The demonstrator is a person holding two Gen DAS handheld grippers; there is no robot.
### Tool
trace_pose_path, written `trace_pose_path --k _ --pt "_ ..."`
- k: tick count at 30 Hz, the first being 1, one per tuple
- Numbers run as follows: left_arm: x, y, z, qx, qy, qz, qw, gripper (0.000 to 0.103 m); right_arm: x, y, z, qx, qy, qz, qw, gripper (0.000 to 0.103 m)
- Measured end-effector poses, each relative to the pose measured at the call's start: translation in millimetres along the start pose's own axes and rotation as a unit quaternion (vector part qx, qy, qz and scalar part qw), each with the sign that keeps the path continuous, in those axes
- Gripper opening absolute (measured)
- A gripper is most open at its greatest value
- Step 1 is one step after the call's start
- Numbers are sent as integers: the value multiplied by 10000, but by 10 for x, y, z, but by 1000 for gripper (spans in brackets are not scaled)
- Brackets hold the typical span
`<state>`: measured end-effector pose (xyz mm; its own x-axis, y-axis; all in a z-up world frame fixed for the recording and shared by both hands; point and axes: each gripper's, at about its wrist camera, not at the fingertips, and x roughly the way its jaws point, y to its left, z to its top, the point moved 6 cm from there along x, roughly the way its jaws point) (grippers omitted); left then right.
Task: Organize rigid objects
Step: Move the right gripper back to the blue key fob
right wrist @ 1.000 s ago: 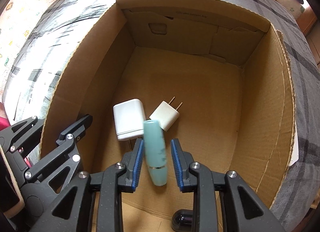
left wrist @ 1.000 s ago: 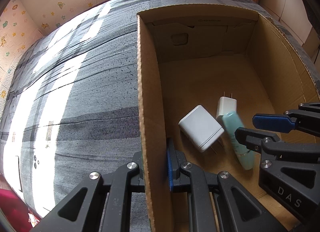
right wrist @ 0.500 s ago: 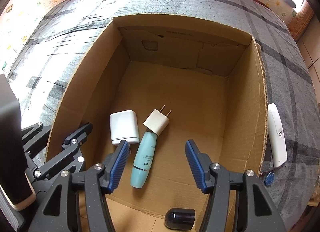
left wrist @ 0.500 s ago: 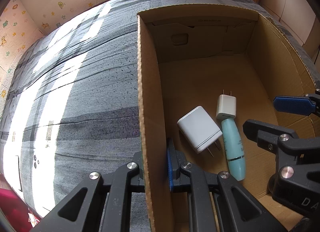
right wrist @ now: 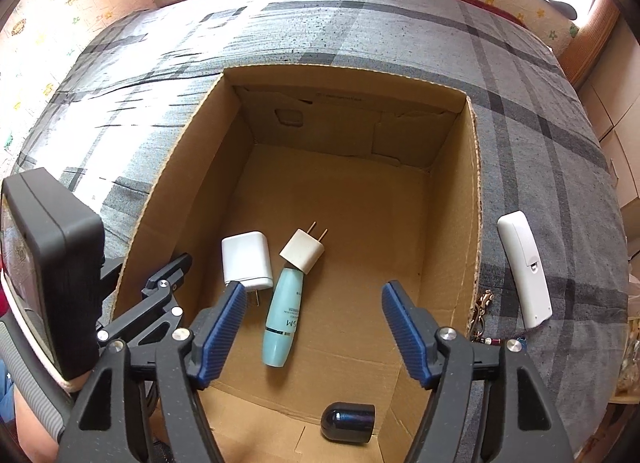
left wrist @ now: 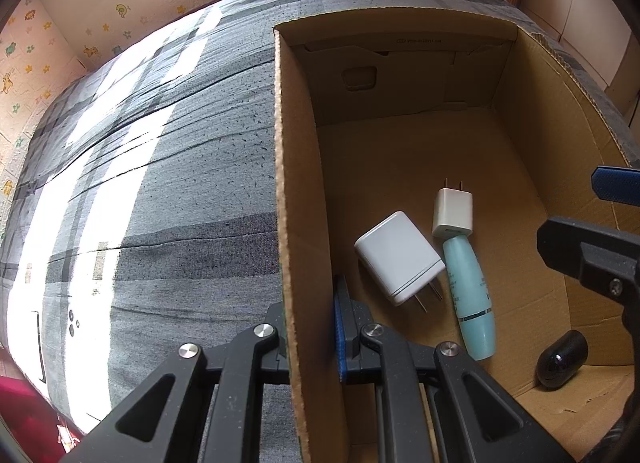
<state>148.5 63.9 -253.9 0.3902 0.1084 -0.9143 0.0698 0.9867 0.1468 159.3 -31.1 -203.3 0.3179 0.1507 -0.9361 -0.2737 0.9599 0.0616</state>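
Here we look down into an open cardboard box (right wrist: 472, 199) that sits on a grey plaid bedspread (right wrist: 360, 23). Our left gripper (left wrist: 312, 327) is clamped on the box's left wall, with 1 finger outside and the blue-padded finger inside, pressing the cardboard between them. Our right gripper (right wrist: 316, 327) hangs above the box floor and its jaws are opening; its 2 blue pads stand wide apart with nothing between them.

On the box floor, below that gap, lies a pale teal bottle (right wrist: 282, 319) on its side, its narrow end touching a small cream plug adapter (right wrist: 302, 253) whose 2 prongs point toward the far wall. Just left of them lies a larger white charger (right wrist: 245, 257), flat on the cardboard, its prongs toward us. In the left wrist view the same 3 things sit near the left wall: the charger (left wrist: 398, 257), the adapter (left wrist: 454, 213) and the bottle (left wrist: 470, 295).

A dark rounded cap (right wrist: 348, 421) lies on the box floor close to the near edge, well apart from the others. Outside the box, on the bedspread just beside its right wall, rests a long white device (right wrist: 524, 267), and a small keychain (right wrist: 482, 315) lies by the box's near right corner.
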Motion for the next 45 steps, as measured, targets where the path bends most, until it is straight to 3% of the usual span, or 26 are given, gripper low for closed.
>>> trace_pose_path --k 8,12,17,29,45 --pt "3 -5 0 2 -3 4 10000 13 -196 -96 1 53 -188 -132 9997 82" --pt "4 8 -6 -6 -10 -14 10000 13 -305 -158 4 67 -301 -170 9994 95" --pt "3 1 -4 11 -1 4 10000 13 -430 -275 13 192 -427 -156 9988 103" --pt "0 -15 0 37 0 46 10000 13 -580 -839 -99 682 -579 -273 9956 103" --pt "3 -8 -9 10 -11 -1 10000 13 -396 -1771 -552 1430 -367 -676 9867 103"
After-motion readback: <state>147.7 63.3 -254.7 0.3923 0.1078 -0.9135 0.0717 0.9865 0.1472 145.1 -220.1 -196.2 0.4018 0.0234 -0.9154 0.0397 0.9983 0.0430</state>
